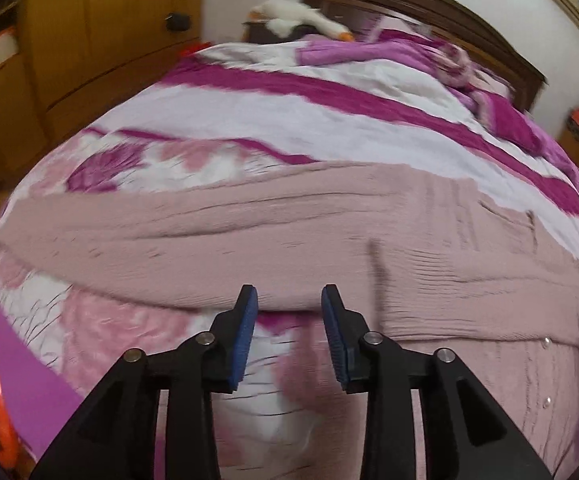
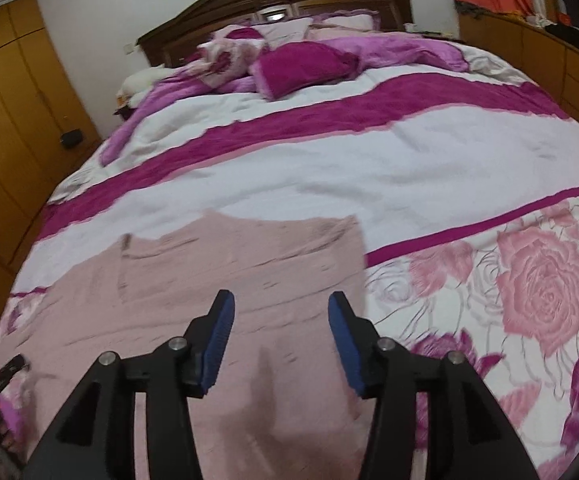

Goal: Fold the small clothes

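Dusty-pink crinkled cotton garment (image 1: 289, 232) is lying flat on the rose-printed magenta-and-white bed cover (image 2: 409, 152), so I am keeping my left hand-held gripper (image 1: 289, 300) narrowly parted and empty over its near hem, my right hand-held gripper (image 2: 280, 304) wider, empty too, ready for an edge.
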Demonstrator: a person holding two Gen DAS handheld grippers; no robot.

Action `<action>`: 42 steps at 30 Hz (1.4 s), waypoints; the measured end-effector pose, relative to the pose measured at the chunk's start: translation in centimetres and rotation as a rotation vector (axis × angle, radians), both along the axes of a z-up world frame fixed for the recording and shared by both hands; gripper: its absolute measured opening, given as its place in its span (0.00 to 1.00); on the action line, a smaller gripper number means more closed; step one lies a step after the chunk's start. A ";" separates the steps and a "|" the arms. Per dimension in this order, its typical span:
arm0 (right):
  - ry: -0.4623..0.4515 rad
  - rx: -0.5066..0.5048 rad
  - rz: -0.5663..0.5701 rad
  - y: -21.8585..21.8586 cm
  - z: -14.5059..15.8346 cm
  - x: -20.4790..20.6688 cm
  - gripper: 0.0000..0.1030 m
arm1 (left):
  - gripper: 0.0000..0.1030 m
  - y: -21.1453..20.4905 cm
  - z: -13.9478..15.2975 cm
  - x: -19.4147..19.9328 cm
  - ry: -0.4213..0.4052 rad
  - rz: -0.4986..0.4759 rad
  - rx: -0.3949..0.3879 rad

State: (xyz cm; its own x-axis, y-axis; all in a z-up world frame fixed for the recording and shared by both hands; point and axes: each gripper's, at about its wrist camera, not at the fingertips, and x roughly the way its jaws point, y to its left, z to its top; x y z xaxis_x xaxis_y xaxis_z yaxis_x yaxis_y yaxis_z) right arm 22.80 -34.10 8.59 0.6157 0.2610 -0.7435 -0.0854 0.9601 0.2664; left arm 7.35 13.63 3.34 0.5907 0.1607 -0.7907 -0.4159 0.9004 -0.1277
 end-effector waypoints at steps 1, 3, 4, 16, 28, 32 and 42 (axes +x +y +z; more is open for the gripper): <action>0.005 0.010 0.015 0.4 0.4 -0.5 0.51 | 0.14 1.0 -0.2 -0.5 0.002 0.033 -0.023; 0.021 0.026 0.046 1.5 1.1 -1.5 0.51 | 0.20 2.6 -0.6 -1.2 -0.006 0.083 -0.071; 0.030 0.031 0.062 2.0 1.4 -2.1 0.52 | 0.26 3.3 -0.8 -1.5 -0.013 0.104 -0.096; 0.066 -0.005 0.099 7.3 -0.5 -7.4 0.56 | 0.33 9.2 -2.4 -3.9 -0.140 0.304 -0.345; 0.113 -0.001 0.007 6.8 -5.9 -8.2 0.56 | 0.33 12.4 -3.7 -2.1 -0.157 0.361 -0.305; 0.094 0.009 0.006 6.4 -6.0 -8.6 0.56 | 0.30 13.2 -3.5 -2.0 -0.202 0.351 -0.315; 0.059 0.043 -0.001 5.8 -5.6 -9.5 0.56 | 0.09 14.2 -0.8 -1.9 -0.272 0.226 -0.274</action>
State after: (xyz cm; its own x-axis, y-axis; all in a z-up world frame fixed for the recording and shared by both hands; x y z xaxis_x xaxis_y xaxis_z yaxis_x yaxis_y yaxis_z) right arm 13.34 -28.29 3.02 0.5711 0.2929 -0.7669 -0.0677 0.9478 0.3116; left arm 5.49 27.82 2.58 0.7569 0.1160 -0.6431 -0.5168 0.7085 -0.4805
